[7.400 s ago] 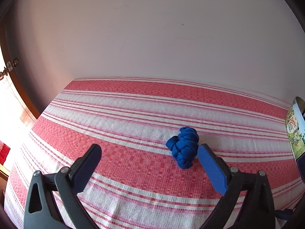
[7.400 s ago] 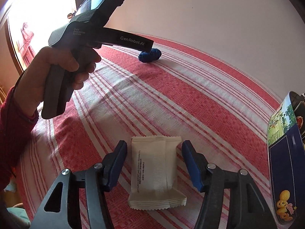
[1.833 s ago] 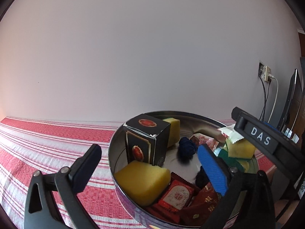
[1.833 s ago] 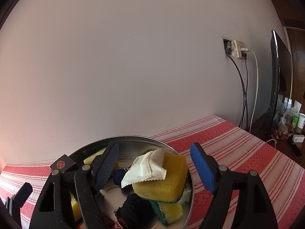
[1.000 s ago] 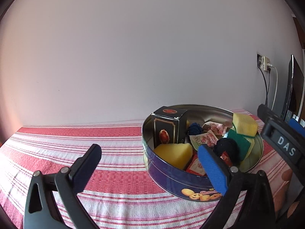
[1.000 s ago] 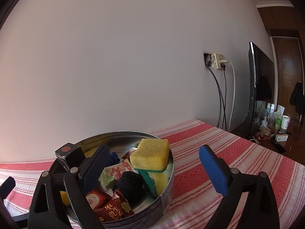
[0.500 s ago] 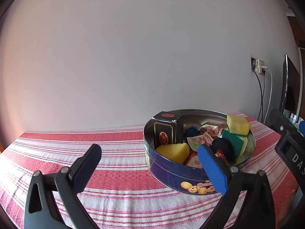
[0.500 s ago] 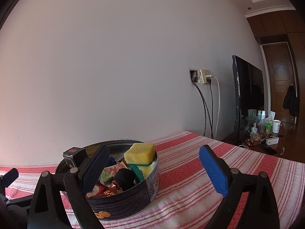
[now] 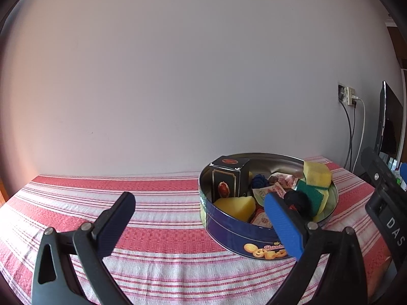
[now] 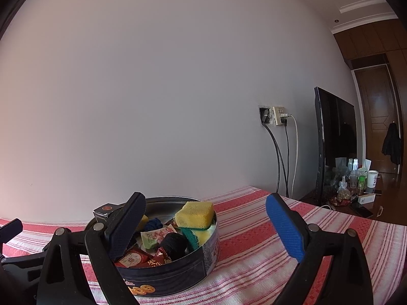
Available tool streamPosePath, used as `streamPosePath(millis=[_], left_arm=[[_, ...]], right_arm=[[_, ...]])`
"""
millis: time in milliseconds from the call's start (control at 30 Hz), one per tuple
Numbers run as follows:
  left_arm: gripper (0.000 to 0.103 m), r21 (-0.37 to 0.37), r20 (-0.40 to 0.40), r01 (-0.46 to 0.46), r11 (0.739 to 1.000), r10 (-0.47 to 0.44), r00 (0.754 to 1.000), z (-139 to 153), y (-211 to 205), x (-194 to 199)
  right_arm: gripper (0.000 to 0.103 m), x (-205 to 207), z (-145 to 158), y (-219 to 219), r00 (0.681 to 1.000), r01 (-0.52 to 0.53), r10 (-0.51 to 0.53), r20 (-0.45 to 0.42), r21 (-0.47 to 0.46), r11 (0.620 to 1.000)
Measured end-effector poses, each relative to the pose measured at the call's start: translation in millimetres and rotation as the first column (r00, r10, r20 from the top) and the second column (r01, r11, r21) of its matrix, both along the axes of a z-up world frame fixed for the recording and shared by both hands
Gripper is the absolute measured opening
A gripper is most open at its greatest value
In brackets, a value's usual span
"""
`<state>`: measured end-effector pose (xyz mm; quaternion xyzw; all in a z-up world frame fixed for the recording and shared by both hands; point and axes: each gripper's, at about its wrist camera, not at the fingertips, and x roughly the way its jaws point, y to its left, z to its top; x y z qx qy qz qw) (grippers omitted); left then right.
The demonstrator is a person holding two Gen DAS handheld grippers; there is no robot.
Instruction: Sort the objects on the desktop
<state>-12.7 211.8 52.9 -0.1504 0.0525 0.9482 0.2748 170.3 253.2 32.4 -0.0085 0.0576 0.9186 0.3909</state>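
Sitting on the red-and-white striped tablecloth (image 9: 162, 239) near the wall, the round blue cookie tin (image 9: 236, 233) stands lidless and crowded: a black carton (image 9: 227, 180) upright at its left, yellow sponges (image 9: 316, 174), a knotted blue rope (image 9: 259, 181), a black yarn ball (image 10: 175, 245) and red and green snack packets (image 10: 152, 237). The left gripper (image 9: 201, 218) and right gripper (image 10: 206, 225) both hang empty, jaws spread wide, short of the tin.

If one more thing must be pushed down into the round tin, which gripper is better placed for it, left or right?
Probably the right gripper. It is open and empty, and the tin with the yellow sponge sits low and near beside its fingers. The left gripper, also open, views the tin from farther back.
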Motion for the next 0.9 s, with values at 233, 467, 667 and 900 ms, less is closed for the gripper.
streamPosePath(millis=[233, 467, 667, 900], left_arm=[[0.103, -0.013, 0.001, -0.021, 1.000, 0.021, 1.000, 3.1, 1.4, 1.3], [0.103, -0.042, -0.034, -0.041, 0.998, 0.040, 0.999, 5.0, 4.4, 5.7], [0.103, -0.055, -0.040, -0.039, 0.998, 0.037, 0.998, 4.4, 7.0, 7.9], [0.103, -0.055, -0.036, -0.037, 0.998, 0.035, 0.999, 5.0, 6.6, 9.0]], right_arm=[[0.097, 4.7, 3.0, -3.7, 1.000, 0.003, -0.002, -0.026, 0.026, 1.000], [0.097, 5.6, 3.4, -2.3, 1.000, 0.000, 0.001, -0.025, 0.026, 1.000], [0.097, 5.0, 3.4, -3.1, 1.000, 0.003, -0.003, -0.023, 0.030, 1.000], [0.097, 5.0, 3.7, -3.9, 1.000, 0.002, -0.001, -0.019, 0.022, 1.000]])
